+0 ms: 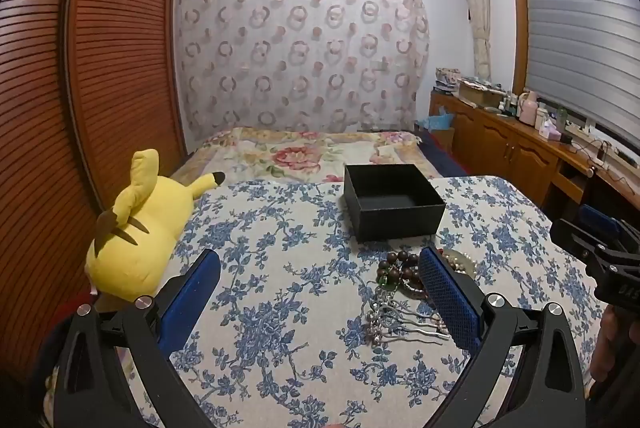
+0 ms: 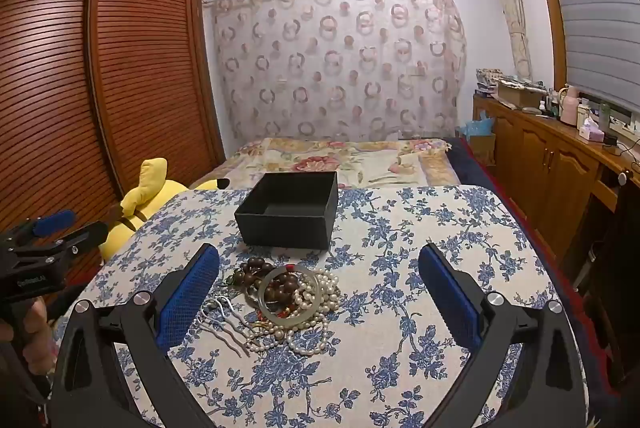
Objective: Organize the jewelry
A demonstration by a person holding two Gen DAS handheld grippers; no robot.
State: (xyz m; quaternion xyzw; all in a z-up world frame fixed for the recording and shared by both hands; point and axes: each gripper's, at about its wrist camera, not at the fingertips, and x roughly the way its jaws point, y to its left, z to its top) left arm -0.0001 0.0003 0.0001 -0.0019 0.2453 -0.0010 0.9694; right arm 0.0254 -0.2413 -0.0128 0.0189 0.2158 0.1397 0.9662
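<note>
The box [image 2: 289, 210] is the landmark: a black, matte, square-cornered open box with straight walls, standing upright on the desk [image 2: 440, 248], whose cloth is pale and woven with a blue flower print. Just in front of the box, not touching it, lies the jewelry [image 2: 288, 302] in one loose heap: dark brown round wooden beads [image 2: 256, 268], a smooth pale green glassy bangle [image 2: 289, 294] resting flat on top, strands of small cream pearls [image 2: 320, 308], and thin wavy silver metal hairpins [image 2: 224, 320] on the heap's left side. Left of the box, off the desk's edge, a soft yellow plush [image 1: 136, 228] lies on the bed. The cloth to the right of the box and heap is bare as far as the desk's rounded right edge. Both tongs stand wide and hold nothing. The left tongs [image 1: 320, 292] hover in front of the box, their blue textured right pad over the heap. The right tongs [image 2: 320, 292] hover in front of the box with the heap just inside their left pad.
</note>
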